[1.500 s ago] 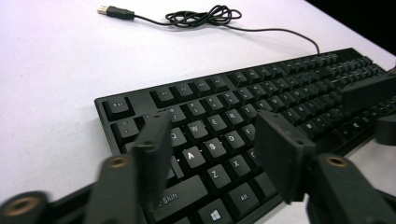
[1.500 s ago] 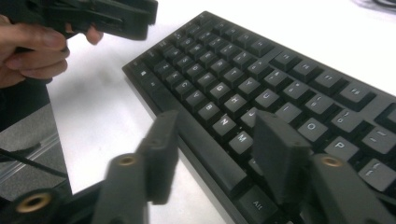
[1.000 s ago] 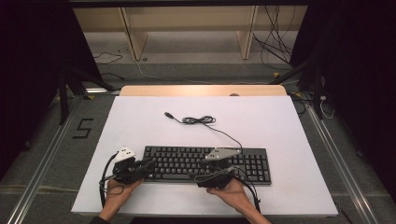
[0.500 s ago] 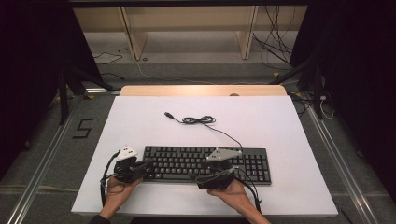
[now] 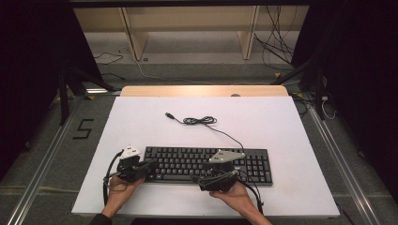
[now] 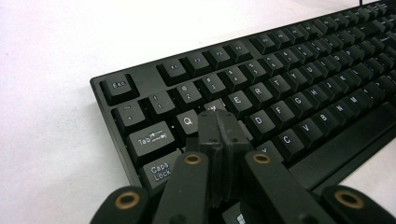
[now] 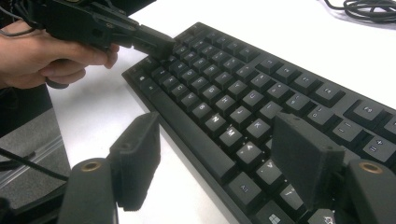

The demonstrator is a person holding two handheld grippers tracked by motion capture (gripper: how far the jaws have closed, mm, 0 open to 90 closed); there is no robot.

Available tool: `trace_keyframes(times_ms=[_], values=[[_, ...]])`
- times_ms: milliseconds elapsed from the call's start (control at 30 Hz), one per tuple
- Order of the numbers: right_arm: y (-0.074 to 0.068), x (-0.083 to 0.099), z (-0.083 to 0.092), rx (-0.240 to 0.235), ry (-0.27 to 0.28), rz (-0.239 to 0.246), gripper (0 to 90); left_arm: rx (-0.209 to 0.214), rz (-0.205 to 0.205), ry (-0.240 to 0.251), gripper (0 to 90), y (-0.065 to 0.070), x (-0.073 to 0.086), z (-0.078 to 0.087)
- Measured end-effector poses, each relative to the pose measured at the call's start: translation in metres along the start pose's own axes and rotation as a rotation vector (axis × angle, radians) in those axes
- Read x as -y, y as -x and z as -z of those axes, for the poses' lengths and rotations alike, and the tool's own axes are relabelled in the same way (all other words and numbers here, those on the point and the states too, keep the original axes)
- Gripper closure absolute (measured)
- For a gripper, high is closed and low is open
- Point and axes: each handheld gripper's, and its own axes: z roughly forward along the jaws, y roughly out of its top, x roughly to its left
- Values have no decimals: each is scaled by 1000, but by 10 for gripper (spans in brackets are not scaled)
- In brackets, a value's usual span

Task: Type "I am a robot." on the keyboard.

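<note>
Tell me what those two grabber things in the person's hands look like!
Both are black. The left gripper has two flat black jaws on arms with brass-coloured rivets, and a white piece on top. The right gripper has blocky black jaws and a grey three-cornered plate on top. A black cable trails from each.

keyboard (image 6: pixel 261 88): keys Esc, Tab, Caps Lock, Q, E, R | floor (image 5: pixel 56 140): "5"
</note>
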Motion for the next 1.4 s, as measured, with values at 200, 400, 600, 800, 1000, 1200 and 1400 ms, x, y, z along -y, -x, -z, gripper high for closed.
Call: trace_keyframes(times_ms=[200, 400, 600, 800, 1000, 1200, 1400], values=[[0, 0, 0, -2, 0, -1, 340, 1, 2, -10, 889, -1, 0, -2], [0, 0, -1, -2, 0, 0, 340, -1, 0, -30, 890, 0, 1, -5], [-1, 0, -1, 0, 1, 1, 340, -2, 2, -29, 891, 0, 1, -5], [0, 0, 0, 0, 5, 1, 340, 1, 6, -2, 846, 0, 0, -1], [0, 0, 0, 1, 7, 2, 340, 18, 4, 25, 761, 2, -1, 4], [0, 0, -2, 4, 1, 2, 348, 42, 15, 60, 595, 5, 0, 12], [1, 0, -5, 0, -2, 6, 377, 66, 28, 84, 458, 6, 1, 17]])
